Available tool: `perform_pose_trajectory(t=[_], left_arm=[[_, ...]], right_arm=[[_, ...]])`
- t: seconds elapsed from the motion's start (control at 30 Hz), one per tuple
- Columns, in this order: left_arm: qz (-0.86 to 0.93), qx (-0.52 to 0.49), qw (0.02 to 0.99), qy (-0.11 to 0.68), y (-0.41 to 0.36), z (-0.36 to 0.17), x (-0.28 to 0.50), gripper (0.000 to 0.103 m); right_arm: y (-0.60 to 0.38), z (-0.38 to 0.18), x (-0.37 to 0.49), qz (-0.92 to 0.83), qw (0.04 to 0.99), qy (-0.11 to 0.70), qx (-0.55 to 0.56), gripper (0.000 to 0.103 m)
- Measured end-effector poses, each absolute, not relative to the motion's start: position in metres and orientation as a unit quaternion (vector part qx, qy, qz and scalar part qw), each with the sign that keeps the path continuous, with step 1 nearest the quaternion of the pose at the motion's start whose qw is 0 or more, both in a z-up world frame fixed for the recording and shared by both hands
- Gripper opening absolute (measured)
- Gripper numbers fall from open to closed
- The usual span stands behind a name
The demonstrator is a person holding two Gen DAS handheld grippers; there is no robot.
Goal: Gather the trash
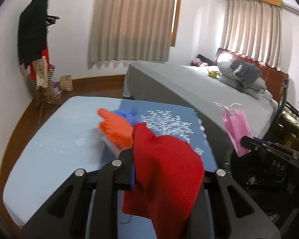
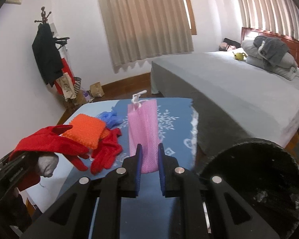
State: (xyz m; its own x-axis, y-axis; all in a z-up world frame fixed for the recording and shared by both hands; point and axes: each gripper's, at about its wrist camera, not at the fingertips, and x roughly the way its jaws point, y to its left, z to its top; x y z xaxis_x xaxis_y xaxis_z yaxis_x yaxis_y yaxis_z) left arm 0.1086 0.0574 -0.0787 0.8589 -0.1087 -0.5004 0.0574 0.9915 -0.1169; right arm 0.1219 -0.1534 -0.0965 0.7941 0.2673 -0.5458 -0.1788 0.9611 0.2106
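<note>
My left gripper [image 1: 149,159] is shut on a red cloth [image 1: 165,171] that drapes over its fingers and hides the right one; it also shows at the left of the right wrist view [image 2: 47,141]. My right gripper [image 2: 150,153] is shut on a pink mesh pouch [image 2: 144,131] with a white cord, held upright above the table; the pouch shows in the left wrist view [image 1: 236,127]. An orange knitted piece [image 2: 85,129], a blue plastic wad [image 2: 109,117] and a red glove [image 2: 107,151] lie on the blue table [image 2: 173,123].
A black round bin [image 2: 255,177] with its opening showing stands at the right by the table. A grey bed [image 2: 239,83] lies behind. A coat stand [image 2: 47,59] with clothes stands in the left corner with paper bags [image 2: 97,89] at its foot.
</note>
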Motion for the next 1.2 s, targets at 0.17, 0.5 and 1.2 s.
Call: perform_pose_trajectory(t=[0.17, 0.5, 1.2], left_arm=[[-0.072, -0.046, 0.962, 0.258, 0.03, -0.079, 0.108, 0.021], [-0.134, -0.031, 0.956, 0.258, -0.029, -0.082, 0.111, 0.021], [-0.255, -0.002, 0.924, 0.286, -0.159, -0.112, 0.131, 0.021]], right_arm=[[-0.179, -0.094, 0.106, 0.091, 0.948, 0.296, 0.081, 0.015], [-0.229, -0.097, 0.086, 0.031, 0.951, 0.294, 0.092, 0.015], [-0.324, -0.124, 0.051, -0.086, 0.939, 0.31, 0.124, 0.015]])
